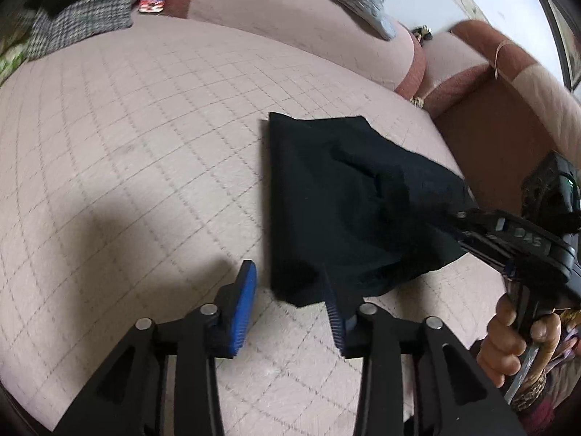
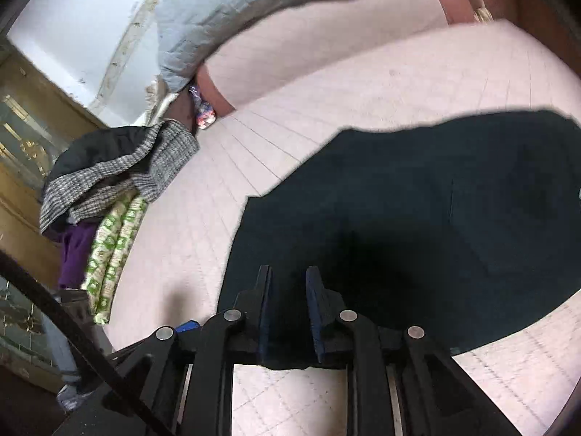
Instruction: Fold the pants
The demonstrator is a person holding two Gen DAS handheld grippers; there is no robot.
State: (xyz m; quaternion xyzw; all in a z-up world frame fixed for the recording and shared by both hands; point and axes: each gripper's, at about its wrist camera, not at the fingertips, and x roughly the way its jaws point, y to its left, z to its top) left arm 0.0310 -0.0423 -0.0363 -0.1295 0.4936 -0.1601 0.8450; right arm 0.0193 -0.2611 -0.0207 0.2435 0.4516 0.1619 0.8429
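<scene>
- Blue pads of the left gripper stand wide apart just above the sofa seat, with nothing between them; the right-hand pad sits at the near corner of the pants, and whether it touches the cloth cannot be told.
- Right gripper has its fingers drawn close together on a fold of the pants; black cloth shows between the pads and hangs out just below them.
- From the left wrist view, the right gripper comes in from the right edge, its tip buried in the cloth, and pulls that side of the pants up off the seat.
- A hand grips the handle below it, near the right edge.
- Pants are black, bunched into a rough folded shape, and lie on the seat's right part, near the brown armrest.
- Their far edge lies flat on the quilted cover; the near right part is raised.
- At the seat's far left corner sits a pile of clothes: grey knit on top, then green-patterned and purple cloth.
- A grey quilted blanket is draped over the backrest.
- Both views are motion-blurred.
</scene>
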